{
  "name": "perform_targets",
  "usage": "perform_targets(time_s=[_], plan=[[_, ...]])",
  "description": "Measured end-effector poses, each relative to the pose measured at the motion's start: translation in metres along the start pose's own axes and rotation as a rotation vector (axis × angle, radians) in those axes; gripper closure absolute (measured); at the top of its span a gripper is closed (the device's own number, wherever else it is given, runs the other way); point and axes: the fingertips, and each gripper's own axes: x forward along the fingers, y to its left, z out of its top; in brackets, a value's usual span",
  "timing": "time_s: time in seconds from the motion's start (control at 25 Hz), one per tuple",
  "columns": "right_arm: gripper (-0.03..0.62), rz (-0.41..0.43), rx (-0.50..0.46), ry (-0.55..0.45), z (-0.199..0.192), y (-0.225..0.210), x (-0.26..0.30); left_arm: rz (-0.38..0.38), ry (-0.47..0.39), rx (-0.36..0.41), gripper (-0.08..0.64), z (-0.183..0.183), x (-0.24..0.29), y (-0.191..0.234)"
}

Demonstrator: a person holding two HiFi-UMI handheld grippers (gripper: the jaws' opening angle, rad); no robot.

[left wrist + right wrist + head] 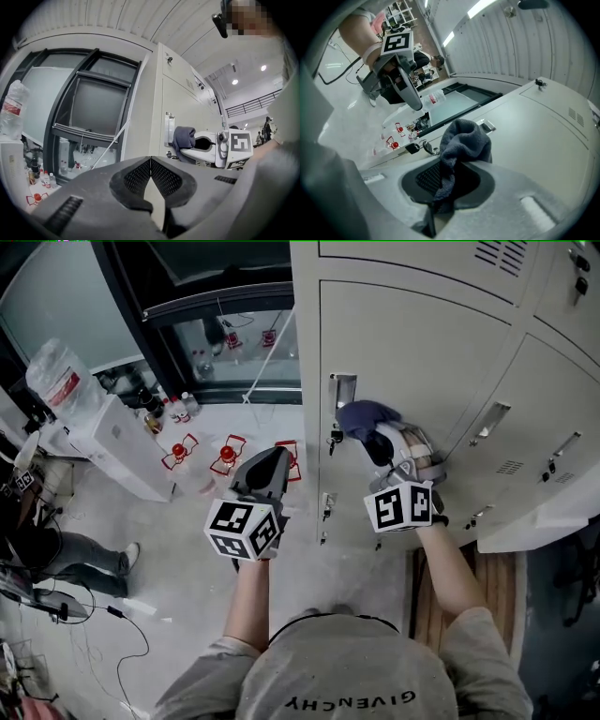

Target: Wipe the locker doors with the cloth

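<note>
Right gripper view showed the right tool clamped on the blue-grey cloth at the locker door, near its handle. At nine o'clock from it, the left tool was closed on nothing.

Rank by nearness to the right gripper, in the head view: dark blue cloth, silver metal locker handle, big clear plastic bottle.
1. Dark blue cloth, clamped in the right gripper.
2. Silver metal locker handle, just beside the cloth.
3. Big clear plastic bottle, far left.
</note>
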Motion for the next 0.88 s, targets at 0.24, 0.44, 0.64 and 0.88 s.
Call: perform_targets(time_s=[0.24, 0.44, 0.64, 0.88], plan=[[0.54, 0.038, 0.025, 0.023, -0.021, 0.034, 0.005, 0.022, 0.021, -0.011, 0.561, -0.009, -0.01, 0.004], [0.54, 0.019, 0.089, 0.025, -0.028, 0.047, 0.005, 0.033, 0.045, -0.019, 0.561, -0.019, -0.02, 0.005], [0.541, 0.037, 0.151, 0.041, -0.042, 0.07, 0.007, 0.047, 0.071, -0.028, 0.561, -0.03, -0.029, 0.01], [0.545, 0.081, 0.199, 0.07, -0.054, 0.097, 0.012, 0.072, 0.096, -0.04, 0.561, -0.043, -0.039, 0.019]])
